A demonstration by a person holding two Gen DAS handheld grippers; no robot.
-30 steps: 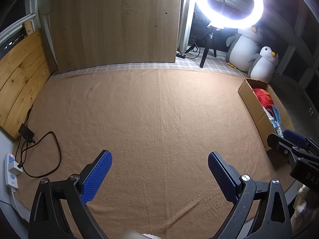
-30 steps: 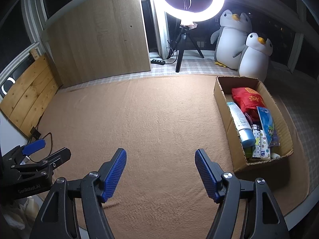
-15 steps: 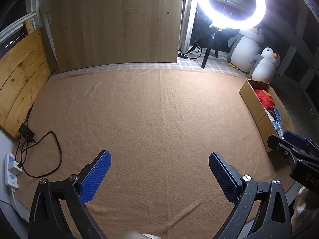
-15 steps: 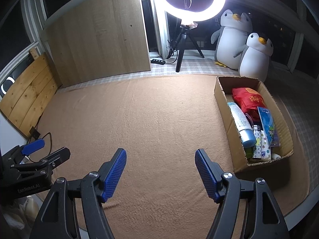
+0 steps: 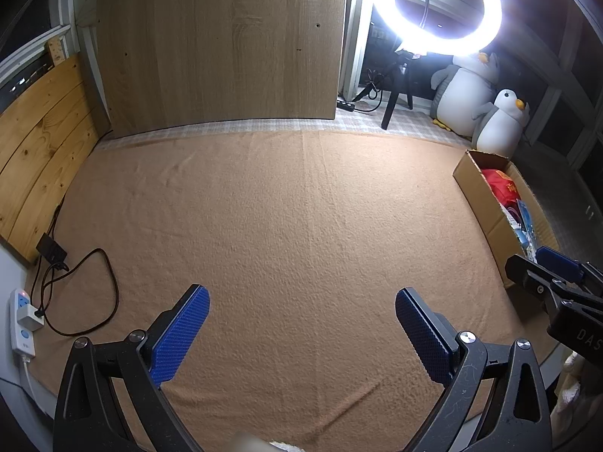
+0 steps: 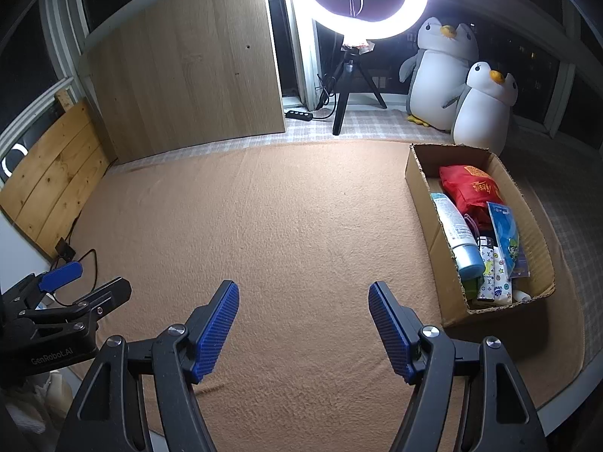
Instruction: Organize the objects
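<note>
Left gripper (image 5: 301, 303): jaws apart, nothing btwn blue pads, over bare tan blanket (image 5: 286, 226).
Right gripper (image 6: 303, 299): jaws apart, empty, same blanket.
Cardboard box (image 6: 422, 188): on blanket, right side, open top. Contents: red bag (image 6: 471, 188) at far end; white tube w/ blue cap (image 6: 456, 233) along left wall; blue card pack (image 6: 505, 233) right of it; small patterned packs (image 6: 493, 275) at near end.
Bkgd: ring light on tripod (image 6: 410, 11), 2 plush penguins (image 6: 482, 109), wood board (image 6: 188, 75), power strip & cable (image 5: 22, 320) at blanket's left edge.
</note>
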